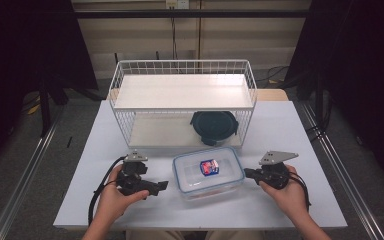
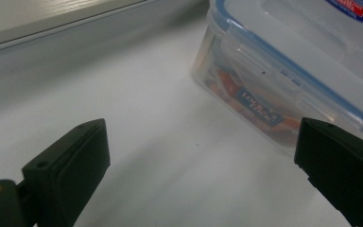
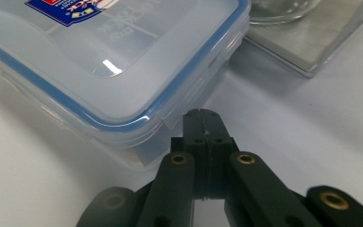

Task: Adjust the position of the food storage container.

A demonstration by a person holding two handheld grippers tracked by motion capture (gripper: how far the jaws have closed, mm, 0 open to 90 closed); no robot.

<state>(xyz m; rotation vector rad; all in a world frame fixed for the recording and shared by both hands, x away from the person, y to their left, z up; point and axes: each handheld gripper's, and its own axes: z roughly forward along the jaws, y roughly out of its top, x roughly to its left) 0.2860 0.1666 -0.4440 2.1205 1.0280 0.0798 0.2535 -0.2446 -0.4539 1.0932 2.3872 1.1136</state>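
A clear rectangular food box (image 1: 208,171) with a blue-sealed lid and a red-and-blue label sits at the front middle of the white table (image 1: 290,130). Packets show through the wall of the box (image 2: 255,101). My left gripper (image 1: 161,186) lies left of it, held in a hand, jaws wide open with bare table between them (image 2: 198,165). My right gripper (image 1: 246,173) is at the box's right end, jaws shut together with nothing between them (image 3: 202,116), tips right at the side latch of the box (image 3: 123,61); contact is unclear.
Behind the box stands a white wire rack (image 1: 182,100) with two shelves. A dark round lidded container (image 1: 213,127) rests on its lower shelf at the right. The base of the rack (image 3: 312,45) lies just beyond my right gripper. Bare table lies left and right.
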